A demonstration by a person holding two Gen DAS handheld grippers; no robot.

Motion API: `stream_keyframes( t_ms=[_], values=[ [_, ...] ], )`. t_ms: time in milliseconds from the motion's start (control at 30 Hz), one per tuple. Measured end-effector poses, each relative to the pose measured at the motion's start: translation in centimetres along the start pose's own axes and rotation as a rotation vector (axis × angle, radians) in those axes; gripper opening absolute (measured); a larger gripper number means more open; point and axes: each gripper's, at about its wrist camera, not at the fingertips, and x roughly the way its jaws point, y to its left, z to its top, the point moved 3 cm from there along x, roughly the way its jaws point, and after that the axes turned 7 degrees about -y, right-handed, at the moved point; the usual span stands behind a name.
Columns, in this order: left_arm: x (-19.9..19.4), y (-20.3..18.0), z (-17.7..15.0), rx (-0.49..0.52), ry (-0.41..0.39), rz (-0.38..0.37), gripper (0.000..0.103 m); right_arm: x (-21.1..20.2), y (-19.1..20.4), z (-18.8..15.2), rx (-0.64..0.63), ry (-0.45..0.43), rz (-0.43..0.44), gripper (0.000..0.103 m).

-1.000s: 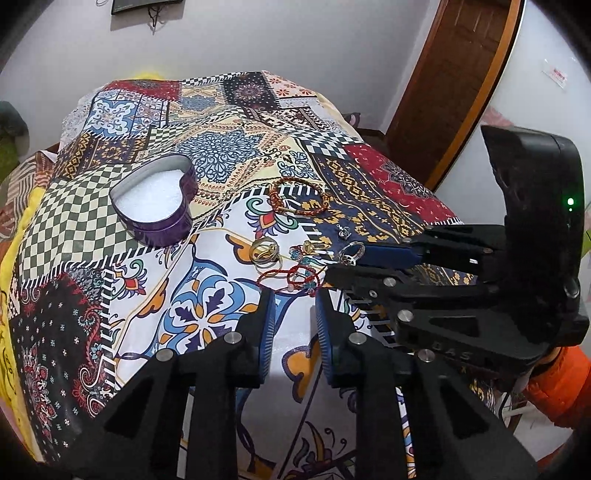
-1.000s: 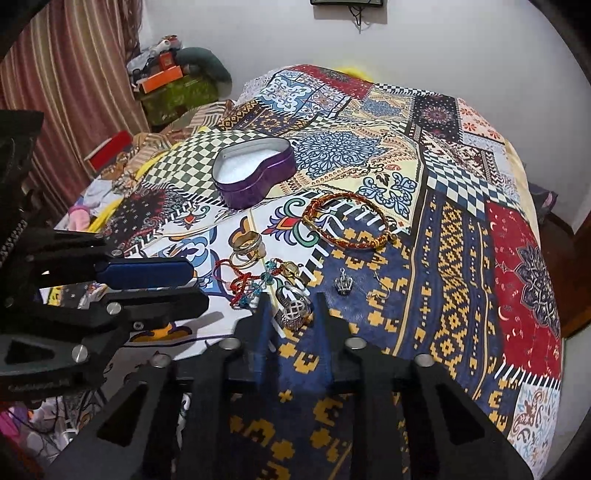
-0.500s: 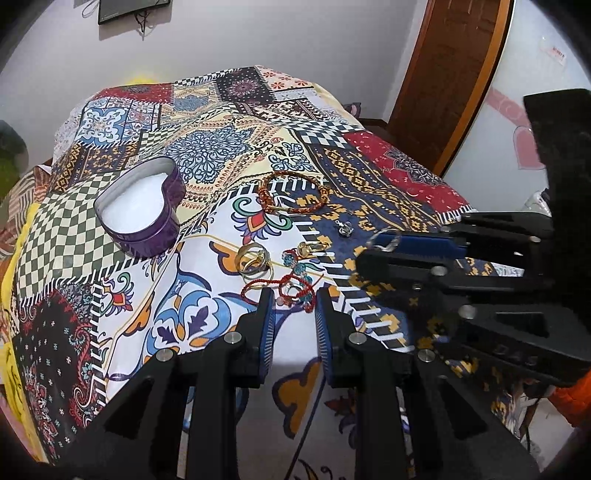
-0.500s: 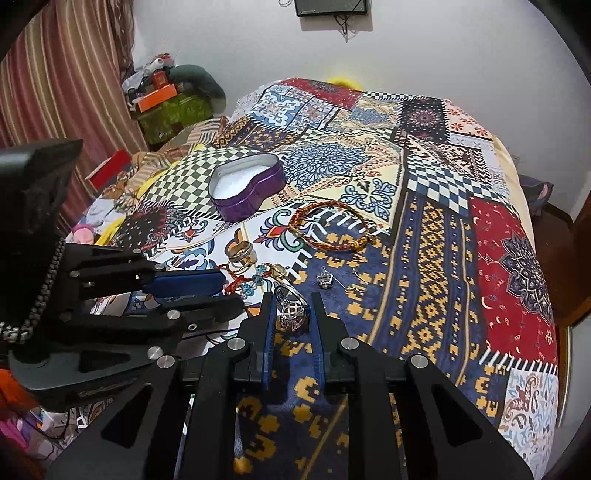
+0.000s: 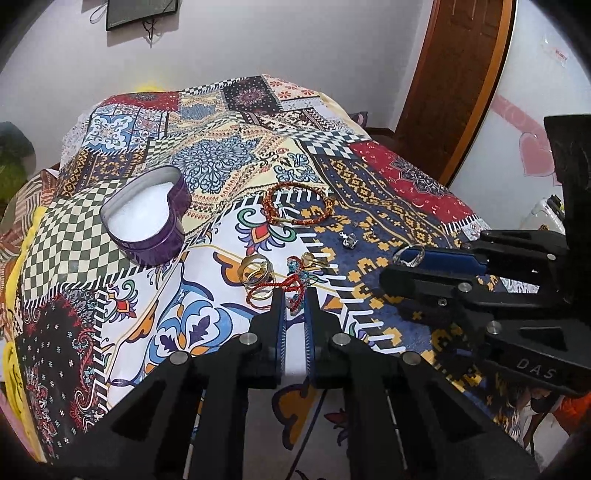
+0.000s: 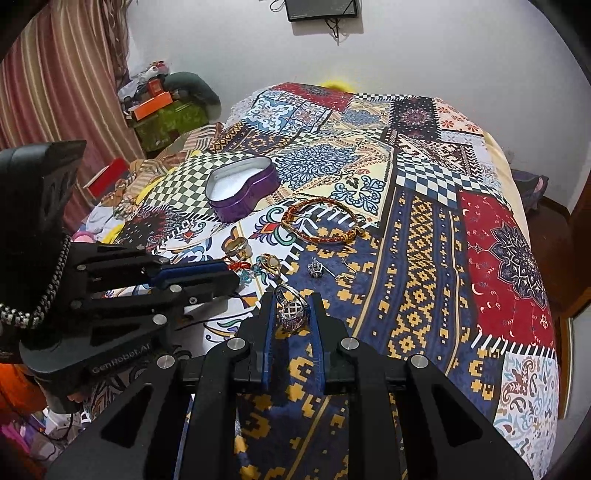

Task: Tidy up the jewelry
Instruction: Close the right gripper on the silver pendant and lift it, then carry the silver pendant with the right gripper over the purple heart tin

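Observation:
A purple heart-shaped tin (image 5: 146, 218) (image 6: 242, 188) stands open on the patterned bedspread. Near it lie a red-gold braided bracelet (image 5: 297, 205) (image 6: 321, 221), gold rings (image 5: 255, 269) (image 6: 236, 249), a red cord bracelet with blue beads (image 5: 291, 288), a small silver charm (image 5: 349, 240) (image 6: 314, 268) and a gold ring (image 6: 271, 263). My right gripper (image 6: 293, 314) is shut on a silver ring (image 6: 291, 308) (image 5: 408, 254), held above the cloth. My left gripper (image 5: 294, 299) is narrowly open around the red cord bracelet's edge.
The bed's front edge falls away just below both grippers. A wooden door (image 5: 461, 74) stands at the right. Striped curtains (image 6: 55, 92) and a cluttered shelf (image 6: 166, 99) are at the left. A dark frame (image 6: 321, 9) hangs on the white wall.
My right gripper closed on the silver ring and lifted it off the cloth. My left gripper moved forward to the red cord bracelet and narrowed.

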Motion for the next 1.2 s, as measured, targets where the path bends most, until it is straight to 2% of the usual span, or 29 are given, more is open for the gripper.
stream_keyframes(
  t_ms=[200,233,667,867,1200],
  values=[
    [-1.4,-0.5,0.4,0.007,-0.032,-0.013,0.005,-0.4,-0.1,0.0,0.007,-0.004,-0.001,0.015],
    [-1.7,-0.5,0.5,0.008,-0.036,-0.015,0.001,-0.5,-0.1,0.1,0.006,-0.007,-0.002,0.015],
    [-5.1,0.5,0.3,-0.038,-0.054,-0.013,0.001,-2.0,0.7,0.3,0.002,-0.038,-0.003,0.015],
    [-6.7,1.2,0.8,-0.041,-0.089,0.022,0.001,-2.4,1.2,1.0,0.0,-0.057,0.001,0.015],
    [-8.9,3.6,2.9,-0.044,-0.177,0.087,0.001,-2.3,3.6,4.6,-0.038,-0.127,0.013,0.015]
  ],
)
